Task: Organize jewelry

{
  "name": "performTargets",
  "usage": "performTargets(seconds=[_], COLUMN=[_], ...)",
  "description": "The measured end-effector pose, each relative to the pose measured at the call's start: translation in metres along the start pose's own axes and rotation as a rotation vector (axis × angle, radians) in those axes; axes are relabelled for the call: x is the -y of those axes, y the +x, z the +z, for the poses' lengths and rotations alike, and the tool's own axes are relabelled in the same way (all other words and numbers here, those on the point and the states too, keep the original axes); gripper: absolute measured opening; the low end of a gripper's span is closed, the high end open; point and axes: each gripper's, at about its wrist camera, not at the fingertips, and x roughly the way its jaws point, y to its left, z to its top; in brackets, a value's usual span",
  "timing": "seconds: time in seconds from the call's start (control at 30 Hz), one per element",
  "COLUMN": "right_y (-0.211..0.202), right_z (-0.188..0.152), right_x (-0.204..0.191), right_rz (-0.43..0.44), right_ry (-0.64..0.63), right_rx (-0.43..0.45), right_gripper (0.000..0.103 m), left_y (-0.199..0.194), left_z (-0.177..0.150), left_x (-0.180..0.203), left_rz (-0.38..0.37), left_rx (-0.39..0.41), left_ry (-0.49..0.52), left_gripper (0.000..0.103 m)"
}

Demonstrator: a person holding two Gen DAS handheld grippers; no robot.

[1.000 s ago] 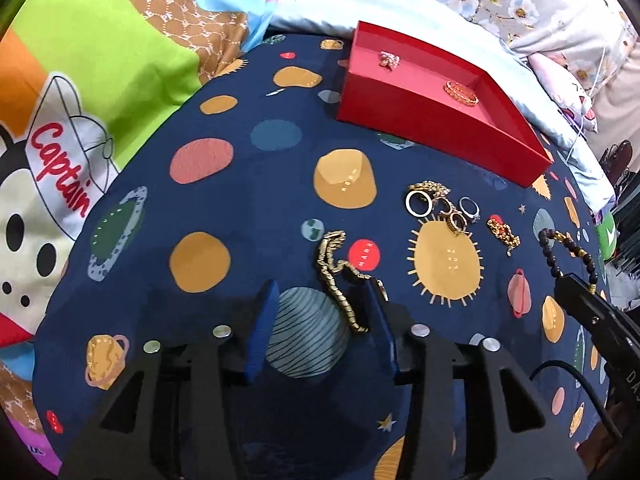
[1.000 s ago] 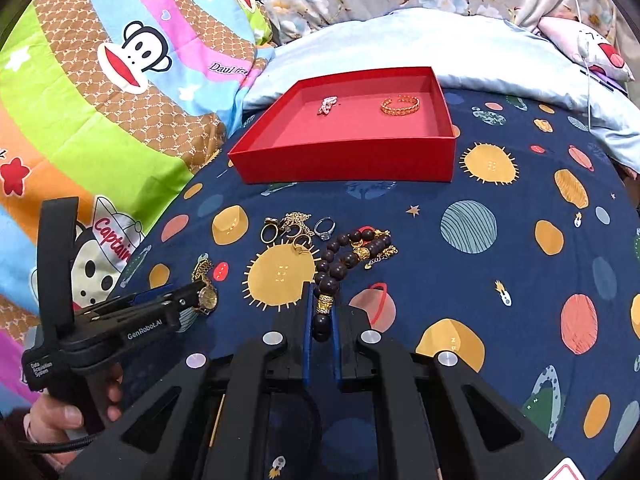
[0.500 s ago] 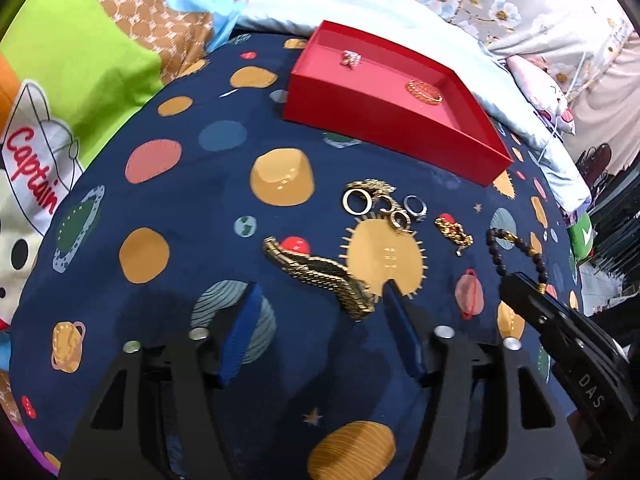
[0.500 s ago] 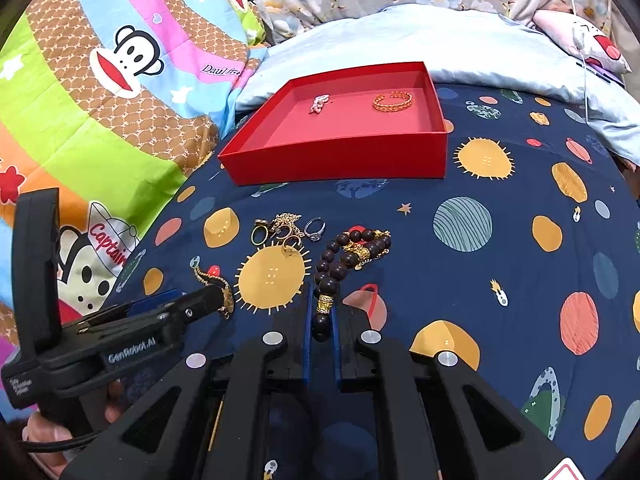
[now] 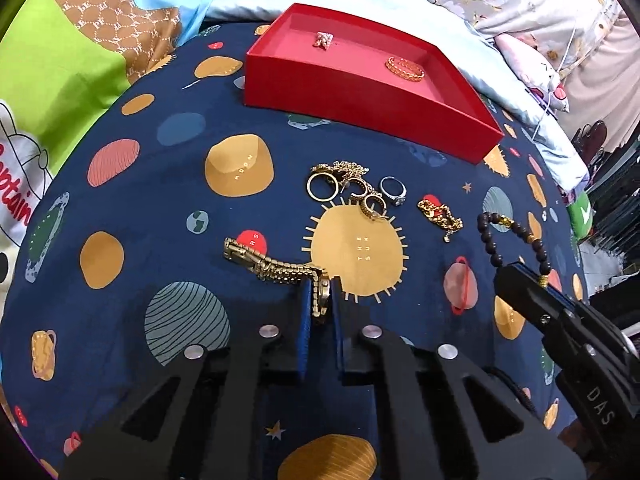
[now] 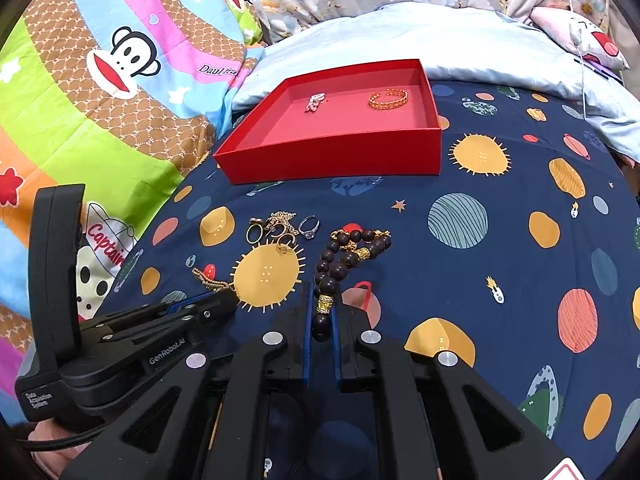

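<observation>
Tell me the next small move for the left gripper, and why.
Probably lift it a little. The left gripper has just closed on one end of the gold link bracelet, whose other end trails on the blanket. Raising it would free the chain before carrying it to the red box, where two pieces already lie.

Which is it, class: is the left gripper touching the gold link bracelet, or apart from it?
Touching. The left wrist view shows the left gripper closed on one end of the gold link bracelet, blue pads pressing both sides.
</observation>
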Motion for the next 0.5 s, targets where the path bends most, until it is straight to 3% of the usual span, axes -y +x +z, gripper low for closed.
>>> performTargets(seconds=[0.2, 0.5], right_y=[-0.001, -0.009], right_z=[0.002, 0.030], right_x=[-0.003, -0.010], right_rz=[0.007, 0.017], right_ry=[-0.003, -0.034], right_rx=[0.007, 0.060], right_gripper=[0.007, 0.007], left_y=[-0.009, -0.033], left_z=[0.003, 0.036], left_x=[-0.001, -0.003], left_rz=[-0.006, 0.010], left_rx=[0.019, 0.084], left_ry=[-0.003, 0.002], left_gripper=[0.008, 0.008])
